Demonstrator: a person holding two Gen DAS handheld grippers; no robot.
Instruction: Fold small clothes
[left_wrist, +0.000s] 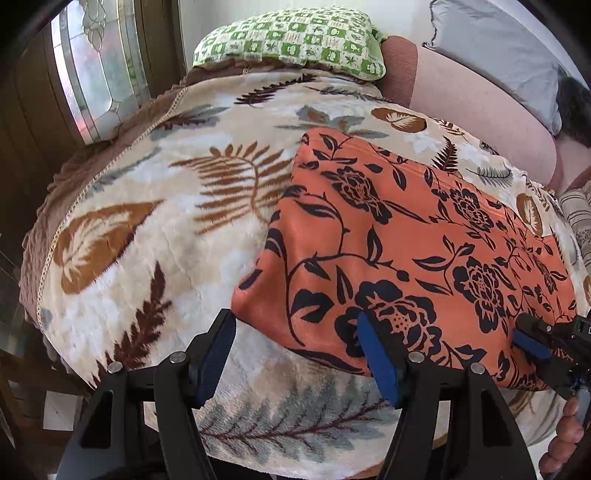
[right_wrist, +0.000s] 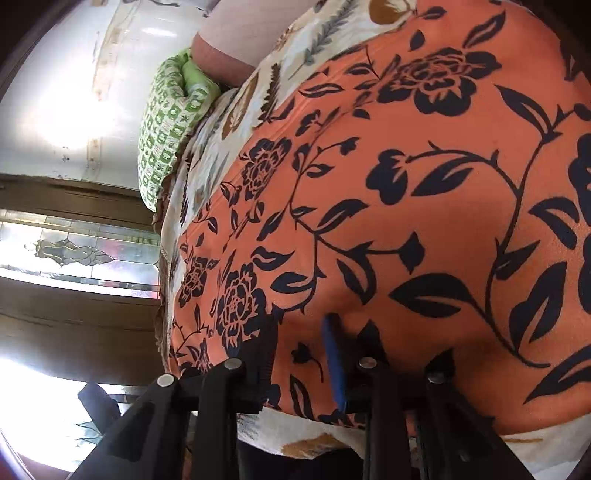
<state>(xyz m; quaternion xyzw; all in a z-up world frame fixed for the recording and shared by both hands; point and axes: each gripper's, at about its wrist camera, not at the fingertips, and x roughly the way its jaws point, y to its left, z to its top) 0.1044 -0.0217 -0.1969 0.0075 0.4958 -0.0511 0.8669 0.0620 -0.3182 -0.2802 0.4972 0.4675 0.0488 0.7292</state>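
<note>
An orange garment (left_wrist: 406, 236) with a black flower print lies flat on a leaf-patterned blanket (left_wrist: 155, 221). My left gripper (left_wrist: 295, 339) is open, with its jaws on either side of the garment's near left corner; the right finger (left_wrist: 376, 354) lies over the cloth. My right gripper (left_wrist: 532, 339) shows at the garment's near right edge. In the right wrist view the garment (right_wrist: 424, 206) fills the frame and my right gripper (right_wrist: 299, 350) is open, its jaws low over the near edge.
A green checked pillow (left_wrist: 291, 40) lies at the blanket's far edge, with a grey pillow (left_wrist: 495, 48) and a pink cushion (left_wrist: 476, 107) at the far right. A wooden door with a glass pane (left_wrist: 88, 70) stands on the left.
</note>
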